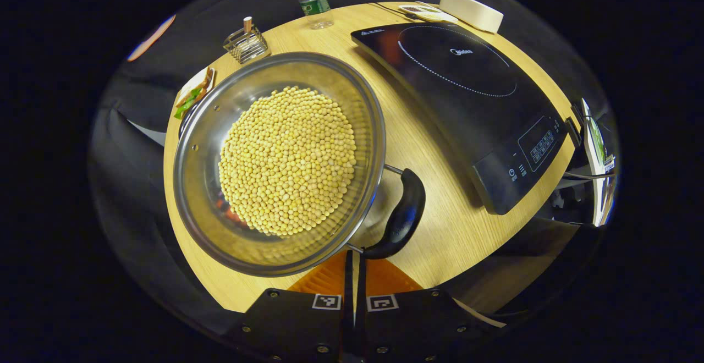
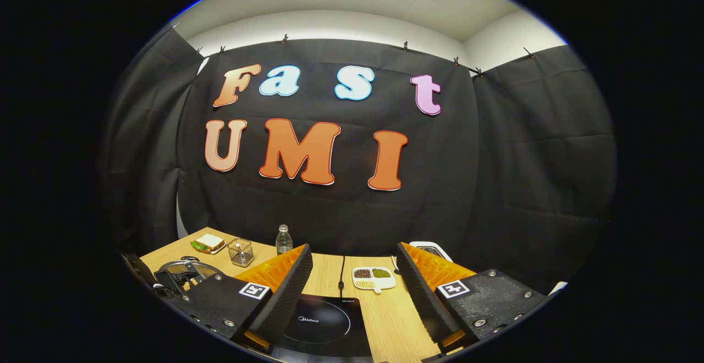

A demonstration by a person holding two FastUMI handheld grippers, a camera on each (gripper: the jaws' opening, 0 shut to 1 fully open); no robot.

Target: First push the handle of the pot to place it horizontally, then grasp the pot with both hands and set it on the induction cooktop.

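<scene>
We see the big shiny steel pot (image 1: pixel 278 162) full of yellow beans on the wooden table (image 1: pixel 434 214), left of the flat black cooktop (image 1: pixel 467 104). Its curved black handle (image 1: pixel 401 217) lies just beyond our left gripper (image 1: pixel 355 275), whose fingers are pressed together on nothing. Our right gripper (image 2: pixel 352 291) is spread wide, well apart over the cooktop.

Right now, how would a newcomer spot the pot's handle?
Find the black induction cooktop on the wooden table. Beside it sits a steel pot full of yellow beans. The handle is the curved black grip on wire arms on the cooktop side.
</scene>
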